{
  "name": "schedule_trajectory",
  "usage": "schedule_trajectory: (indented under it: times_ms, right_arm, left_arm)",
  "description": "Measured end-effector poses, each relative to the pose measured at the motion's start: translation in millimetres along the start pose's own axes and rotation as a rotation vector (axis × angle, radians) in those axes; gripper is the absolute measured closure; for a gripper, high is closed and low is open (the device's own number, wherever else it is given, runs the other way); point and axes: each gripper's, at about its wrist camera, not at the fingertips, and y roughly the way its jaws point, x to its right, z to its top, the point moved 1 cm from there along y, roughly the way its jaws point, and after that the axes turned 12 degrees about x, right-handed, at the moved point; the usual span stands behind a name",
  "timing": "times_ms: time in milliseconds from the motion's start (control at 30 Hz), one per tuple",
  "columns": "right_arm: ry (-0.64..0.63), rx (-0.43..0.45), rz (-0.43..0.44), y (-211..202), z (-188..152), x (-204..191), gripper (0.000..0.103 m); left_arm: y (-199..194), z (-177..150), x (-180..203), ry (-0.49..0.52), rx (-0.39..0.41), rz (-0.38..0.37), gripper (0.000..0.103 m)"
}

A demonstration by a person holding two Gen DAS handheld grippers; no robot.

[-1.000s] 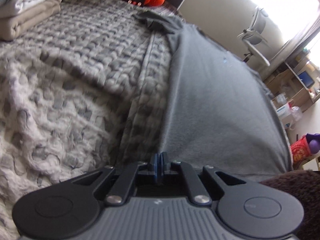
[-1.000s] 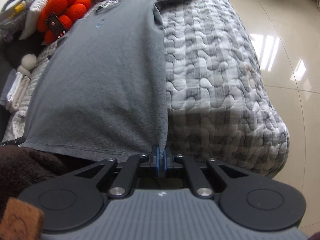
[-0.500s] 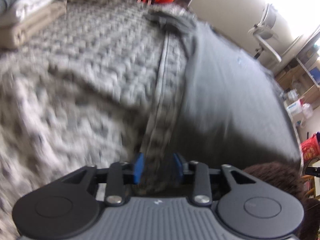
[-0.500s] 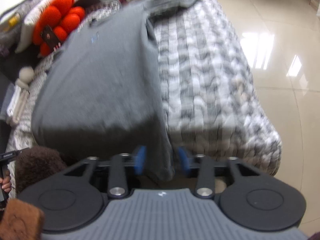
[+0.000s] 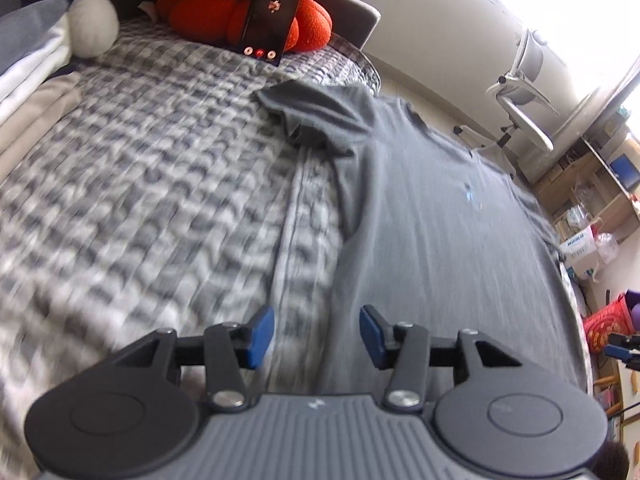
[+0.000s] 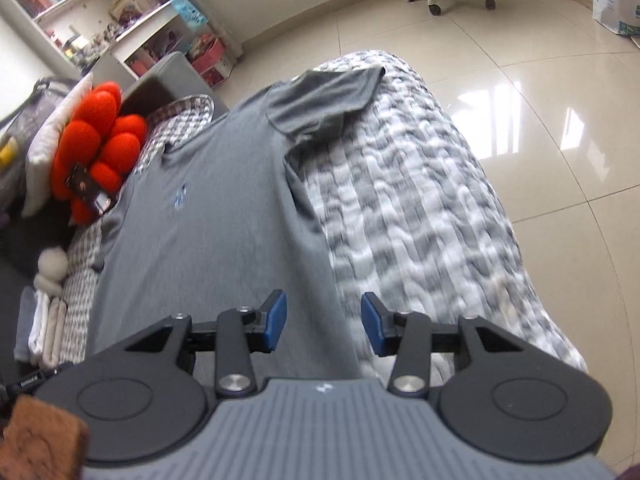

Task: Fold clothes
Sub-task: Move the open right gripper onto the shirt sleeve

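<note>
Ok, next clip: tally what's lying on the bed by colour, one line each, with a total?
Grey: 1, the T-shirt spread flat on the quilt
Orange: 1, the knobbly cushion
Black: 1, the phone leaning on that cushion
White: 1, the round plush
Total: 4

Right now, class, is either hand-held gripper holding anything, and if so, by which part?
Nothing is held. The left hand-held gripper, jaws opening, and the right hand-held gripper both stand apart above the grey T-shirt on the quilt.

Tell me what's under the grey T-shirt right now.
The grey T-shirt lies spread flat on the quilted grey-and-white bedspread, which shows beside it on both sides. Whatever lies directly beneath the shirt is covered.
</note>
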Motion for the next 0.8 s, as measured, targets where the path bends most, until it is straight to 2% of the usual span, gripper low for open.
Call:
schedule_trajectory:
  times_ms: [333,600,700,800]
  right_arm:
    - [0.129,0.088,0.008,74.5,52.9,14.8,0.057]
    - [0.267,0.135,0.057,118.6,69.8,46.2,0.058]
    - [0.299,0.163,0.086,122.8,70.7,53.7,0.063]
    - [0.314,0.185,0.106,125.2,71.9,59.0,0.082]
  left_arm:
    - [71.7,42.1,40.9,0.037,0.057,-0.017,0.055]
    - [126.1,46.4,96.1,0.115,0.096,-0.110,0.054]
    - [145.4,46.9,117.1,0.137,0.097,-0.152,0.054]
    - [164.0,43.8,139.0,0.162,0.080,-0.176,0.054]
